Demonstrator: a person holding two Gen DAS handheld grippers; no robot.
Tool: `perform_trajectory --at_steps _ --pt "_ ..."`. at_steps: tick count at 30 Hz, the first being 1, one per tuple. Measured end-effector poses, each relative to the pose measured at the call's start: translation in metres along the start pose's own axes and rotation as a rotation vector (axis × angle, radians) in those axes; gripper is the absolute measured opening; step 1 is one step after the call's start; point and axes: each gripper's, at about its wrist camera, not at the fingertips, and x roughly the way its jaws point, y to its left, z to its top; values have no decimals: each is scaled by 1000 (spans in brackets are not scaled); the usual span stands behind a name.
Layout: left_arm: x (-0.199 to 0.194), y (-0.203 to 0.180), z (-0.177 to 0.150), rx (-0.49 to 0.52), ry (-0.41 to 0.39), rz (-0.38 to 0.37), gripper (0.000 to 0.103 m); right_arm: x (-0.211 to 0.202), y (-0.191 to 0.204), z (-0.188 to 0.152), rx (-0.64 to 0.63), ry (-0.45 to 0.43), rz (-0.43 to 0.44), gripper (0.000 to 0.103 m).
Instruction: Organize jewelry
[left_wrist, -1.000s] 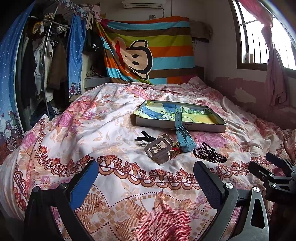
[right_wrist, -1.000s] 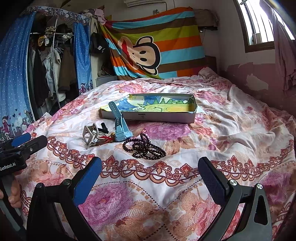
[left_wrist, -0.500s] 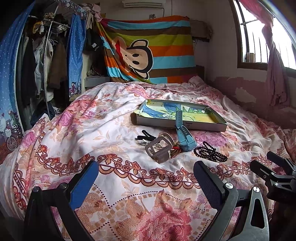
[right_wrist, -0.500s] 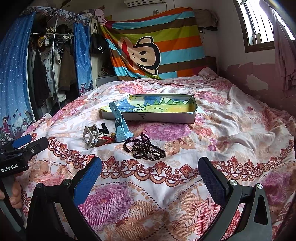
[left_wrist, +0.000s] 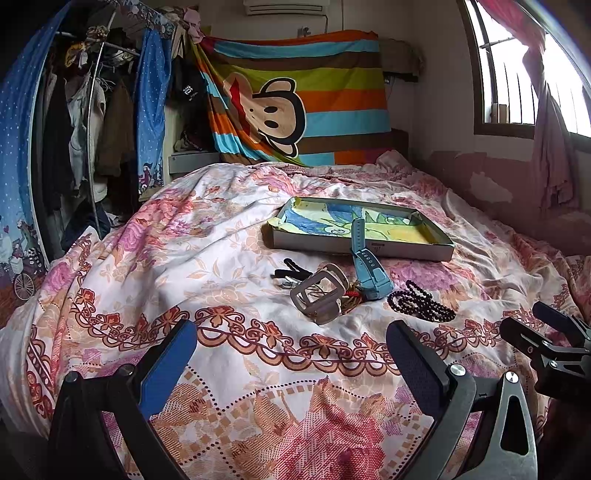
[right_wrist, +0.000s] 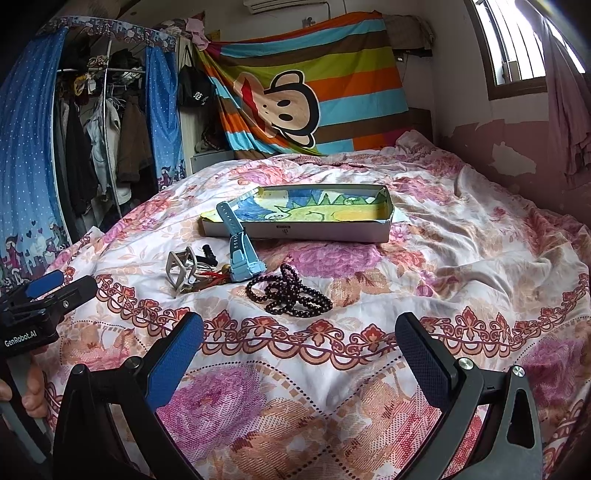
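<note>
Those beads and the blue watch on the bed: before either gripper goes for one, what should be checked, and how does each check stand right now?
1. Left gripper open and empty: ok.
2. Right gripper open and empty: ok.
3. Bead string lies free of the other items: ok.
4. Blue watch fully in the tray: not ok, its strap leans on the rim.
5. Tray has free room: ok.
6. Silver buckle free of the red cord under it: cannot tell.

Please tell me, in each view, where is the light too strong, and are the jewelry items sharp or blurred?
Left wrist view: the window is overexposed at upper right; the bead bracelet and blue watch look sharp. Right wrist view: window also blown out; beads sharp; straight lines bend toward the edges.
</note>
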Motion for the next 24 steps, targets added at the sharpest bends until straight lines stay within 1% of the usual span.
perform_trajectory --at_steps 24 --pt "1 1 -2 2 3 1 103 2 -1 -2 4 3 -3 102"
